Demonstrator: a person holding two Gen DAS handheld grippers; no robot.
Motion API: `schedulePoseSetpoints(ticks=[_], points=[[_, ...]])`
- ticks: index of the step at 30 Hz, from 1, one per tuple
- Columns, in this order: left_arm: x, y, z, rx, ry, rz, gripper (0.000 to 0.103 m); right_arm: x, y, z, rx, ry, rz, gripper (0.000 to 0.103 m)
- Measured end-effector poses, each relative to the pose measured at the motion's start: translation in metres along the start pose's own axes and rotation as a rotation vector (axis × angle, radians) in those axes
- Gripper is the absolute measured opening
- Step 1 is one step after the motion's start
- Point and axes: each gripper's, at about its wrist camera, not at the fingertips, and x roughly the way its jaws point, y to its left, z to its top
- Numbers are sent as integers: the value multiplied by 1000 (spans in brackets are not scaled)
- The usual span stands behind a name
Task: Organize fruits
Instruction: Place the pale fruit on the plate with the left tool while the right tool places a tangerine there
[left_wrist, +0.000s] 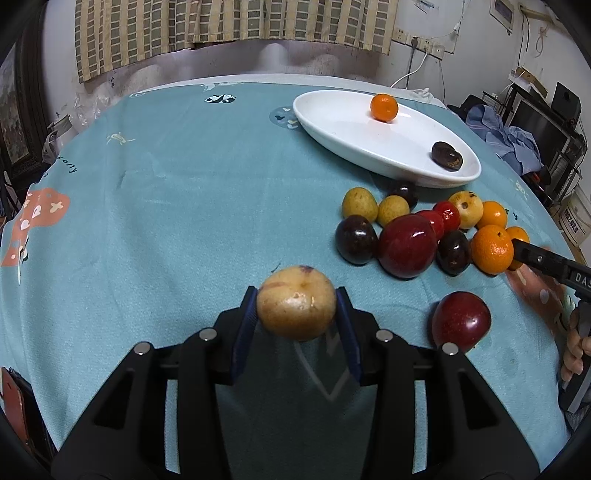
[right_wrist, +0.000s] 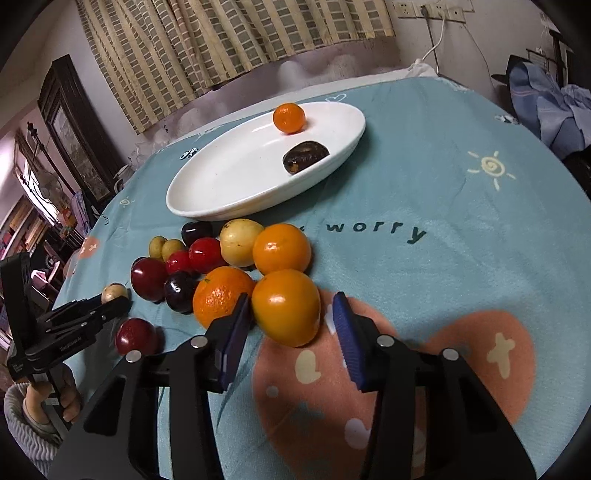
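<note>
My left gripper (left_wrist: 296, 314) is shut on a tan, spotted round fruit (left_wrist: 296, 303), held just above the teal cloth. It shows small in the right wrist view (right_wrist: 114, 291). My right gripper (right_wrist: 290, 319) is open around an orange (right_wrist: 286, 307) at the near edge of the fruit pile; the left pad touches it, the right pad stands slightly off. The pile (left_wrist: 406, 245) holds red, dark purple, yellow and orange fruits. A white oval plate (left_wrist: 332, 122) (right_wrist: 236, 173) holds a small orange (left_wrist: 384, 107) and a dark brown fruit (left_wrist: 447, 156).
A lone red fruit (left_wrist: 461, 320) (right_wrist: 136, 336) lies near my left gripper, apart from the pile. The round table is covered by a teal printed cloth (left_wrist: 166, 184). Curtains and a wall stand behind; clutter and clothes lie to the right.
</note>
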Motion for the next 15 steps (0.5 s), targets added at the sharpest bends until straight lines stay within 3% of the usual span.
schedulePoseSetpoints(ticks=[3,15], points=[[0,1,0,0,0,-7,43,0,-2,0,11,1,18,37],[-14,8,3,-26,-66,-35,41,-17,-9,1,54,-34,51,37]])
